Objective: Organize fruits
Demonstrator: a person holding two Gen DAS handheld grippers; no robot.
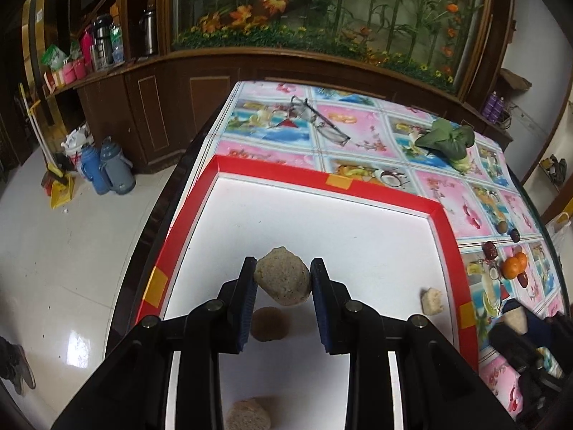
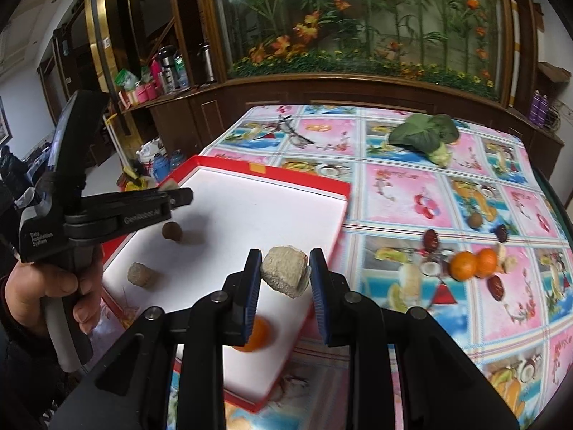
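A flowered tablecloth [image 2: 412, 186] carries a red-rimmed white tray [image 2: 343, 188], which lies under and ahead of both grippers. The left gripper [image 1: 283, 279] pinches a beige chunk [image 1: 283, 281] above the tray floor. The right gripper [image 2: 284, 276] pinches a similar pale chunk [image 2: 284, 276] over the tray's right edge. Two oranges [image 2: 472, 263] and dark dates [image 2: 431, 240] wait on the cloth to its right. Risk, as a judgement: released here, the right chunk could hit the rim and tumble outside.

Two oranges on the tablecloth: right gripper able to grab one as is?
Probably not yet: the right gripper is already shut on a beige chunk. The oranges lie unobstructed beyond the tray.
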